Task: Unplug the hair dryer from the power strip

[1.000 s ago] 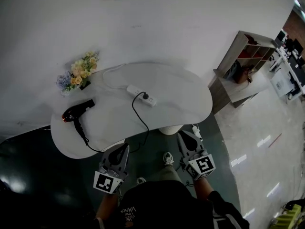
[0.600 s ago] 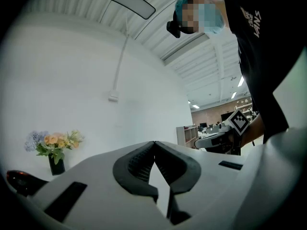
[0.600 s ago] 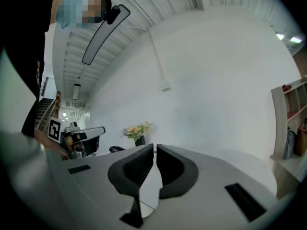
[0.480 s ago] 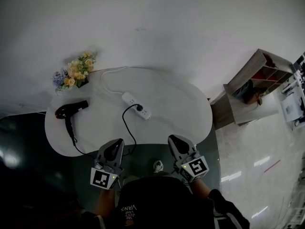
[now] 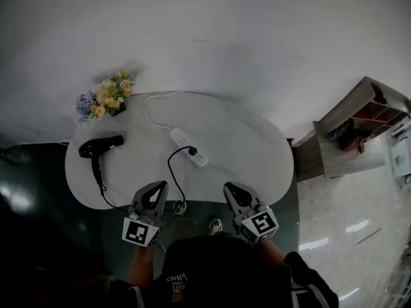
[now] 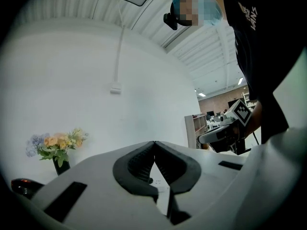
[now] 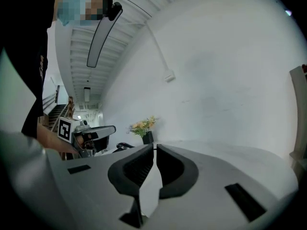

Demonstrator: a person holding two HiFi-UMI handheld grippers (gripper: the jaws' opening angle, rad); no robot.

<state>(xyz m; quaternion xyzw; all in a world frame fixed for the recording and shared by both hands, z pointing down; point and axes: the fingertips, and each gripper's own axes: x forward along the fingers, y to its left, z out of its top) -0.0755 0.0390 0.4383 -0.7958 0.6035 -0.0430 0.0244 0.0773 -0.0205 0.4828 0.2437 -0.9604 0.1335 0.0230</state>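
Note:
A black hair dryer (image 5: 99,147) lies at the left end of the white rounded table (image 5: 257,153). Its black cord loops over the near edge and comes back up to a black plug (image 5: 192,151) seated in the white power strip (image 5: 188,147) at mid-table. My left gripper (image 5: 158,187) and right gripper (image 5: 230,189) hover side by side at the table's near edge, short of the strip, both shut and empty. In the left gripper view the left gripper (image 6: 154,145) shows its jaws pressed together. The right gripper (image 7: 154,147) in its own view shows only a thin slit.
A small vase of flowers (image 5: 106,97) stands at the table's back left by the white wall. The strip's white lead curls toward the wall. A wooden shelf unit (image 5: 356,133) stands to the right. Dark glossy floor surrounds the table's near side.
Both grippers have come forward to the table's near edge, staying shut. The head view has swung, so the table now sits more centred and the shelf farther right.

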